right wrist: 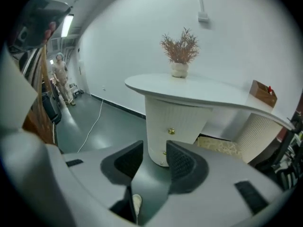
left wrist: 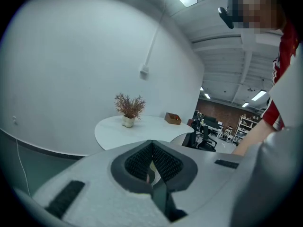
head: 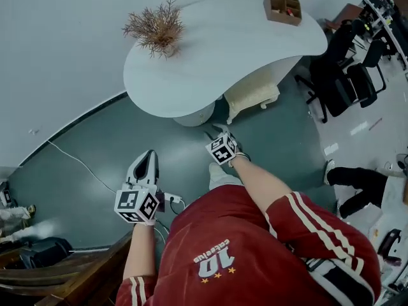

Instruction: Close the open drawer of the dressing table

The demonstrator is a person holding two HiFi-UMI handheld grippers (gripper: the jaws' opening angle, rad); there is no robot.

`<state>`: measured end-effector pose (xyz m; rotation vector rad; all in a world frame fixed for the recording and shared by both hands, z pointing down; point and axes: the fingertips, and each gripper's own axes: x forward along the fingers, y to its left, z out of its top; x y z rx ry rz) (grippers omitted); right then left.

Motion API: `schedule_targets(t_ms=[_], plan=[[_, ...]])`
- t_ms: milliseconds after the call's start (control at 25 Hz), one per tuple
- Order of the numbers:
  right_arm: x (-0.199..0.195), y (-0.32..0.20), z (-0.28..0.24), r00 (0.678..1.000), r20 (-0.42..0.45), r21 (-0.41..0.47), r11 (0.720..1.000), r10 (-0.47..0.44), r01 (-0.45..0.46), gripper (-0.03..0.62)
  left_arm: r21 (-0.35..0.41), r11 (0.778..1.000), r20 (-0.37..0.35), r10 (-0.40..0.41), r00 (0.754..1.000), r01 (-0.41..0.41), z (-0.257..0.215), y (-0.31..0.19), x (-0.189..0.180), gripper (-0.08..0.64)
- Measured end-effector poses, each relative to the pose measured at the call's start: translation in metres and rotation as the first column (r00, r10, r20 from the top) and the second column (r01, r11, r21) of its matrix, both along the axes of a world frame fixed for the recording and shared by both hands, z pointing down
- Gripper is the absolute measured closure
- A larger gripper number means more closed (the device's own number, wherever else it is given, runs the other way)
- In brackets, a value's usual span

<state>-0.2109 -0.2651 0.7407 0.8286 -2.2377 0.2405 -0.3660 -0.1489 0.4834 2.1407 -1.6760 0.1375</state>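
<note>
- The left gripper [head: 149, 158] [left wrist: 151, 143] is clenched: its ribbed pads meet at the tip with nothing between them.
- It hangs over the floor [head: 89, 145], well apart from the table, and is aimed towards the table top.
- The right gripper [head: 218, 132] [right wrist: 155, 152] is released: its pads stand apart and grasp nothing. Only the pedestal shows through the gap, further off.
- It is held near the table's front, short of the pedestal and not touching it.
- The dressing table [head: 223, 50] [right wrist: 203, 96] has a white curved top on a round ribbed pedestal [head: 194, 115] [right wrist: 175, 122].
- The drawer [right wrist: 176, 129] is in that pedestal. Its front, with a brass knob [right wrist: 171, 131], looks flush with the curved side in the right gripper view, and a second knob sits lower down.
- A cream stool [head: 252, 97] [right wrist: 218, 147] is tucked under the top, just beside the pedestal.
- On the top, a dried plant [head: 155, 27] [left wrist: 129, 109] [right wrist: 180, 51] stands upright in a pale pot at one end.
- A wooden box [head: 282, 7] [left wrist: 172, 118] [right wrist: 263, 92] sits at the other end.
- A white cable [head: 76, 161] [right wrist: 92, 126] trails across the floor near the wall.
- Black chairs [head: 344, 75] stand beyond the table.
</note>
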Motion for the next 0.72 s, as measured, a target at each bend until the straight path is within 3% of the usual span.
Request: schedule_targets(t_ms=[240, 480, 720], plan=[[0.024, 0.066, -0.042, 0.999, -0.025, 0.035, 0.999, -0.035, 0.036, 0.437, 0.069, 0.997, -0.055, -0.026, 0.998, 0.03, -0.031, 0.033, -0.017, 0.561], [0.061, 0.126, -0.109, 0.995, 0.088, 0.074, 0.996, 0.036, -0.043, 0.437, 0.108, 0.994, -0.06, 0.003, 0.998, 0.004, -0.06, 0.062, -0.013, 0.561], [0.088, 0.155, -0.177, 0.97, 0.225, 0.131, 0.984, 0.088, -0.12, 0.437, 0.144, 0.989, -0.06, 0.029, 0.998, -0.02, -0.08, 0.094, 0.007, 0.56]])
